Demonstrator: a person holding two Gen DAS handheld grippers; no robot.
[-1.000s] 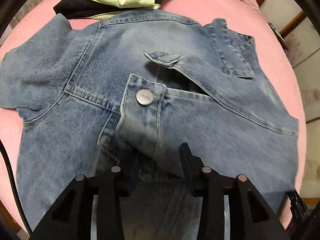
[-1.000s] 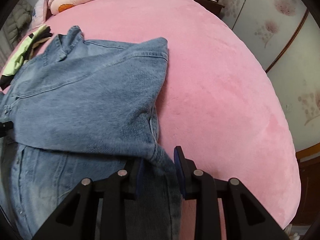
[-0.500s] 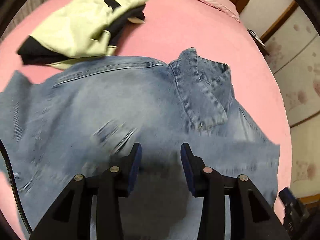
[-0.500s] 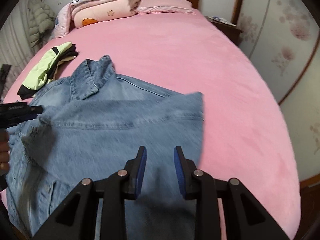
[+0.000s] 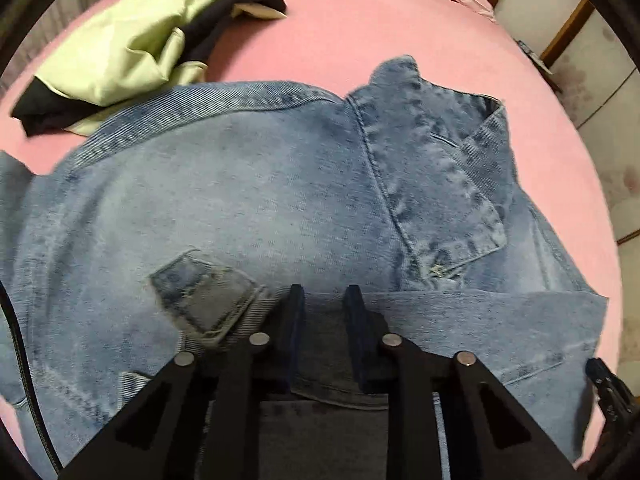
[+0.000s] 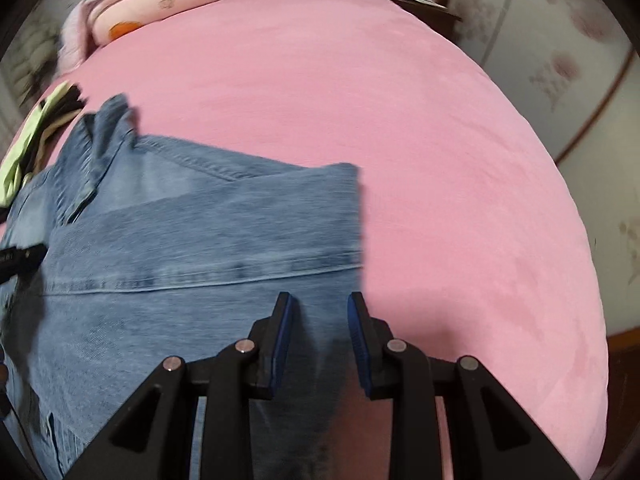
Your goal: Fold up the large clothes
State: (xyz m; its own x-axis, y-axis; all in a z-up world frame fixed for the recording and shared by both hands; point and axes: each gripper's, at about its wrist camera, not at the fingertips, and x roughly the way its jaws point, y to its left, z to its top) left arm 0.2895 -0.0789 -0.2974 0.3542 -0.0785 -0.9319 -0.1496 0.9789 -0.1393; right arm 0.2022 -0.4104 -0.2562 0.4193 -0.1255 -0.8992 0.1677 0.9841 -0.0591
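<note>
While over denim jacket (image 5: 280, 200) on pink bed (image 6: 400, 120): left claw (image 5: 322, 300) parted, empty; right claw (image 6: 318, 304) parted, empty, above jacket edge.

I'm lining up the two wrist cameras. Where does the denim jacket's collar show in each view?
Left wrist: the collar lies right of centre, in the upper half, ahead of the left gripper.
Right wrist: the collar sits at the left edge, upper half, far left of the right gripper.
Shared landmark: the light green garment beyond the collar.
</note>
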